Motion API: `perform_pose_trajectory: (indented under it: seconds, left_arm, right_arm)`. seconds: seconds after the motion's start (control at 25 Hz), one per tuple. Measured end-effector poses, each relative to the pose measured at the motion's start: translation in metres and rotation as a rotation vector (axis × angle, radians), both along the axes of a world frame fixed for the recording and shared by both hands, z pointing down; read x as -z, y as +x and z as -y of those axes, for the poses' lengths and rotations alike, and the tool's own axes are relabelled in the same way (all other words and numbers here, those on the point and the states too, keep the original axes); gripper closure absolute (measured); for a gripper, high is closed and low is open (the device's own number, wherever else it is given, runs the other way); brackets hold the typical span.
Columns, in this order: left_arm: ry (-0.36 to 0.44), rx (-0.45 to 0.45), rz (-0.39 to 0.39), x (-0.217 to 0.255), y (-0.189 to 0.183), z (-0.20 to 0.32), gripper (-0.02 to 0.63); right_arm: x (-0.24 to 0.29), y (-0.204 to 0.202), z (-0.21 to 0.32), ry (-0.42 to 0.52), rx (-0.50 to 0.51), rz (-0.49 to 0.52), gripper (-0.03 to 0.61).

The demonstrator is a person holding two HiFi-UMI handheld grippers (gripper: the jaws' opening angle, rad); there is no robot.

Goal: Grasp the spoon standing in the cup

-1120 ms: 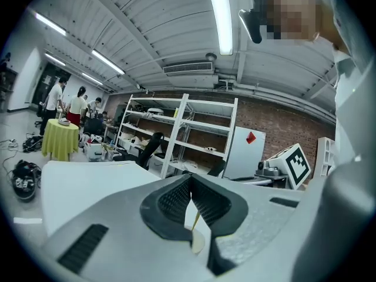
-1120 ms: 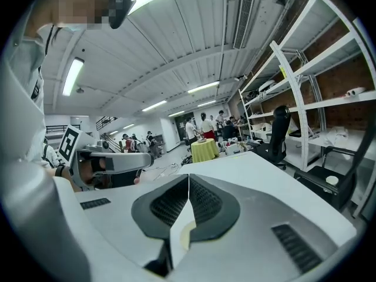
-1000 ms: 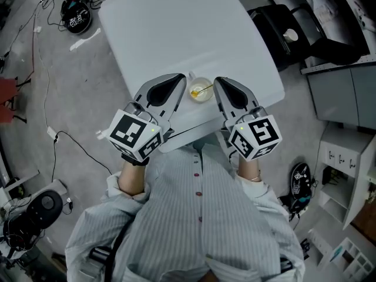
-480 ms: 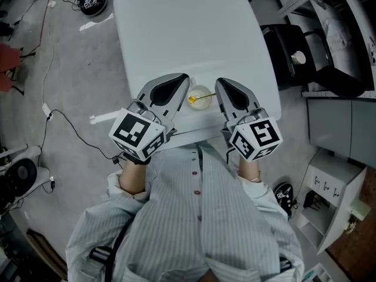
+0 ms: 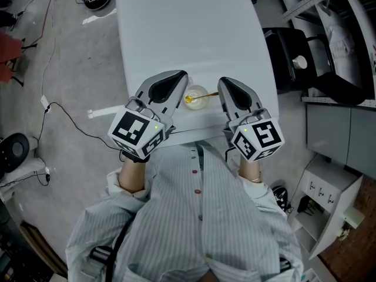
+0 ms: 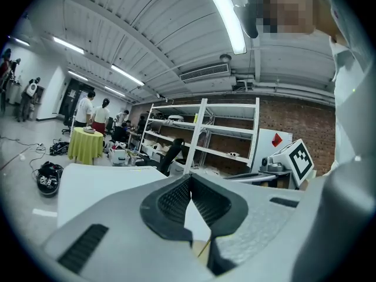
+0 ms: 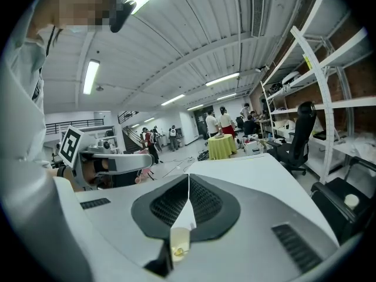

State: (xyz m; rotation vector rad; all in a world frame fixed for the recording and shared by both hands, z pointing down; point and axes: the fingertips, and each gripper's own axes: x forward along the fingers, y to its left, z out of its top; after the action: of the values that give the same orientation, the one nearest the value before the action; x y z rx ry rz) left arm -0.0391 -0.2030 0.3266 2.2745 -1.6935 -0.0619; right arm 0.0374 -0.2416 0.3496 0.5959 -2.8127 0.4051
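Your right claw (image 5: 222, 83) is closed tight and empty (left claw (image 5: 183, 76) too); open it, then pinch the spoon (image 5: 201, 96) in the cup (image 5: 196, 90).

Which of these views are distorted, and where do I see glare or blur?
Head view: even, soft light, little distortion, the white table is bright but not washed out. Left gripper view: strong fisheye, dark round border, the ceiling lamp glares. Right gripper view: same fisheye; the near cup is out of focus.
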Motion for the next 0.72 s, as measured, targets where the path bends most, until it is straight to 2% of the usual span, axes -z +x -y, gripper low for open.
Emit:
perform_pose_trajectory:
  seconds: [0.6,0.72]
  left_arm:
    - [-0.041,0.009,-0.005,-0.020,0.003,-0.004,0.604]
    - [-0.054,0.001,0.000,-0.025,0.005,-0.004,0.604]
  right_arm:
    - [-0.016,0.007,0.001,-0.026,0.000,-0.016,0.563]
    - [-0.021,0.009,0.001,-0.037,-0.009,-0.022,0.495]
